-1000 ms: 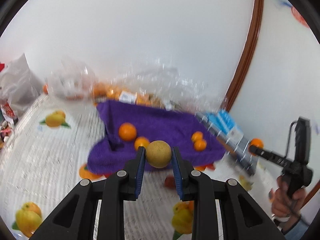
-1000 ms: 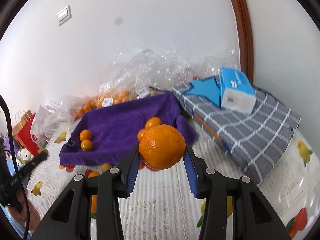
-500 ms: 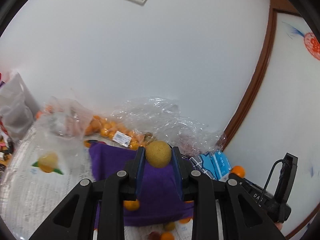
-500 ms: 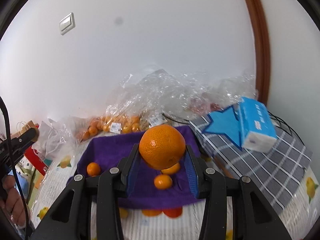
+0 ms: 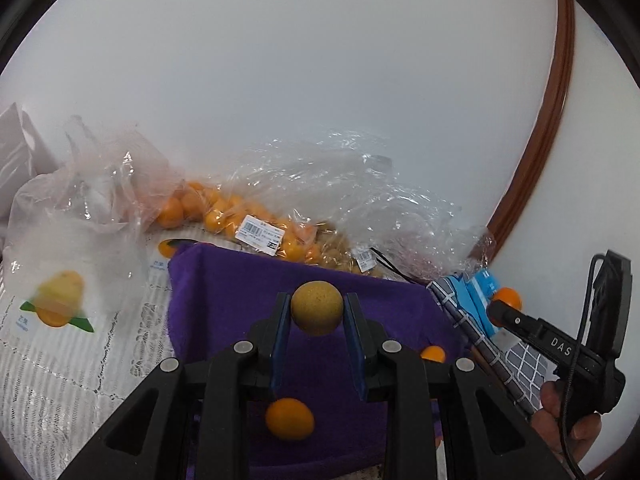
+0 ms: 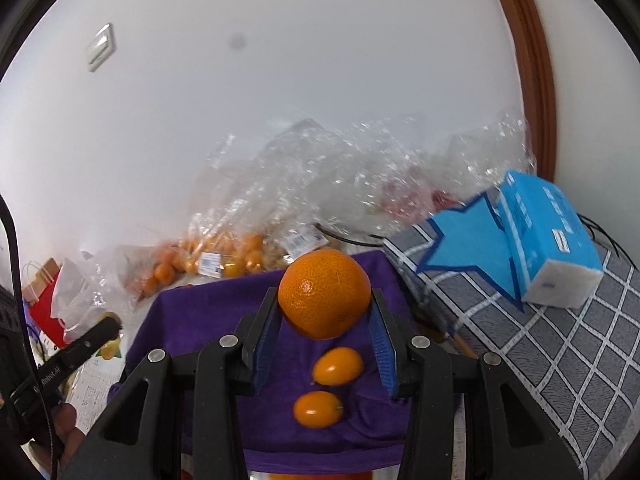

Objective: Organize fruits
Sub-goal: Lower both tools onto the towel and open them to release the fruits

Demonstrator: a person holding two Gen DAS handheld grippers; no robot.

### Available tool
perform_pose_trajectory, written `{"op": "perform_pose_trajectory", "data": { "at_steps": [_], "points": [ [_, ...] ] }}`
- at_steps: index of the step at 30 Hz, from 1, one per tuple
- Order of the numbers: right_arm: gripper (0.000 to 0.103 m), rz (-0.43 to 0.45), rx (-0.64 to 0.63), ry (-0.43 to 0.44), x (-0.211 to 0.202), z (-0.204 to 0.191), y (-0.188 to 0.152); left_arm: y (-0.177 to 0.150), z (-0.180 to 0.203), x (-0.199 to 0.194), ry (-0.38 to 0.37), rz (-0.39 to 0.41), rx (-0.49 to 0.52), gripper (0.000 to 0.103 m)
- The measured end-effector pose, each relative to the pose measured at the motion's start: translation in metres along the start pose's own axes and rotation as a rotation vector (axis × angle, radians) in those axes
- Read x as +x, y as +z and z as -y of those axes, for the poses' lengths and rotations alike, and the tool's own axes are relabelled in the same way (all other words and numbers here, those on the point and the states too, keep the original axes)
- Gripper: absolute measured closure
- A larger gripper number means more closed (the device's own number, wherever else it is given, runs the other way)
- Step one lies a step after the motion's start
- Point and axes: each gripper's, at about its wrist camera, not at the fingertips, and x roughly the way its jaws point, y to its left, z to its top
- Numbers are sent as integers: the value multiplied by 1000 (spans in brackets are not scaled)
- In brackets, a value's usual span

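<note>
Now both of my tongs are carrying fruit above the purple cloth (image 5: 224, 292), and the view has settled again. Half a second back my left camera was tipped up at the wall, with the cloth low in the picture; now it looks down across the cloth once more, so I judge I am lining up to set things down.

My left gripper (image 5: 316, 314) is closed snugly on the small brown-yellow fruit (image 5: 317, 309), its blue pads touching both sides. Below it a small orange fruit (image 5: 289, 418) lies on the cloth, and another (image 5: 433, 354) sits near the cloth's right edge.

My right gripper (image 6: 325, 312) is spread wider, its pads pinching the large orange (image 6: 325, 293) at its sides. Compared with a moment ago it has moved closer in over the cloth: two small oval oranges, one (image 6: 337, 365) just under the held fruit and one (image 6: 318, 409) nearer to me, now lie right between the fingers in view.

Behind the cloth the clear bags of oranges (image 6: 224, 260) lie against the wall, and the blue tissue pack (image 6: 548, 240) rests on the checked box (image 6: 560, 352) to the right.

Both held fruits hang clear of the cloth, so neither is placed yet. I reckon the large orange should come down beside the small ones, not on top of them, or it may roll.
</note>
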Motion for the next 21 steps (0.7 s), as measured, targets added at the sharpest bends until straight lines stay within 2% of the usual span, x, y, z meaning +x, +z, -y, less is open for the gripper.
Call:
{"op": "perform_pose_trajectory", "data": {
  "at_steps": [4,8,17,21],
  "points": [
    [60,-17,-14,-22,6,10,-5,1,-14,2,-13,-11,-49,78],
    [60,-77,-14,-23,20,12,-15,-2,-24,8,-33,-38,-89,78],
    [60,-170,-108,-110,32,-1,-28,-13,-18,20,-34,-91,-60,78],
    [60,-186,-103,-103,31,2,-28,-18,-6,26,-38,-115,-18,78]
  ]
}}
